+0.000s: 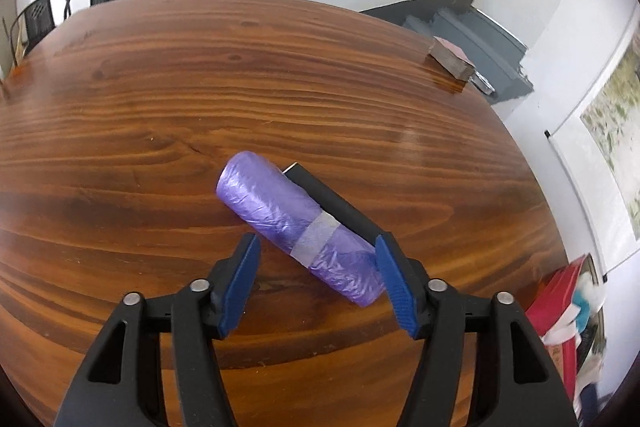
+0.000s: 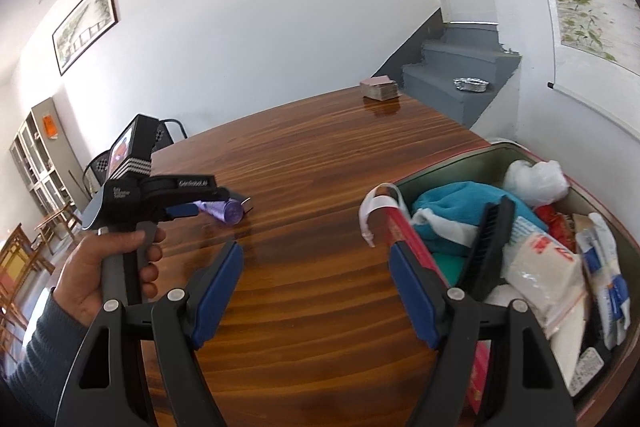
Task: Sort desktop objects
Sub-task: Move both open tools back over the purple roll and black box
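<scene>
Left gripper [image 1: 316, 251] tilts down, jaws apart, nothing pinched between the blue pads [image 1: 240, 283]. Left hand [image 2: 108, 267] wraps its handle, grey sleeve [image 2: 36, 355] at the wrist. Right gripper [image 2: 316, 279] angles shallower, jaws wide and empty.

A glossy wooden table [image 1: 168, 99] is carrying a purple bag roll [image 1: 296, 227] lying touching a black block [image 1: 332, 201], and a card stack [image 1: 451, 57] is sitting well apart, near the far edge
</scene>
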A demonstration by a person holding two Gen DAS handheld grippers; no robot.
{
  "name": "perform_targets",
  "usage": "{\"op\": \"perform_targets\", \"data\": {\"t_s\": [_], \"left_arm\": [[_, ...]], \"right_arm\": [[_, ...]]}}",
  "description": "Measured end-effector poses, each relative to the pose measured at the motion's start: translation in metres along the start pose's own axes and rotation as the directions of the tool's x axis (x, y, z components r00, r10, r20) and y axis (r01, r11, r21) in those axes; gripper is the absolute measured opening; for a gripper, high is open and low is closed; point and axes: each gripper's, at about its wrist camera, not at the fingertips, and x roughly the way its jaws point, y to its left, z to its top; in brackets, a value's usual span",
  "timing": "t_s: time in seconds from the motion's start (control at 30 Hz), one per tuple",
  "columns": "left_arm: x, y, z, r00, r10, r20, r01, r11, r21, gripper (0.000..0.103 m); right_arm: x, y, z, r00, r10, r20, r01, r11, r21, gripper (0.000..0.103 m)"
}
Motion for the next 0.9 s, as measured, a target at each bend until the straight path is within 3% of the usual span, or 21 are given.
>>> {"op": "perform_targets", "data": {"t_s": [0.27,0.63,0.9], "left_arm": [[0.003,0.009,0.002,1.0,-0.004,-0.003,0.004,1.0,-0.016,0.076],[-0.019,0.045,-0.005,0.995,0.094,0.023,-0.093,0.993,-0.069,0.079],[-0.018,0.037,-0.006,0.999,0.019,0.032,-0.015,0.992,-0.128,0.079]], "right_arm": [[0.012,0.008,-0.006,0.999,0.024,-0.03,-0.024,1.0,-0.001,0.079],[0.016,0.004,-0.005,0.998,0.055,-0.027,-0.055,0.998,0.014,0.079],[0.018,0.002,-0.005,0.998,0.056,-0.029,-0.056,0.998,0.021,0.079]]}}
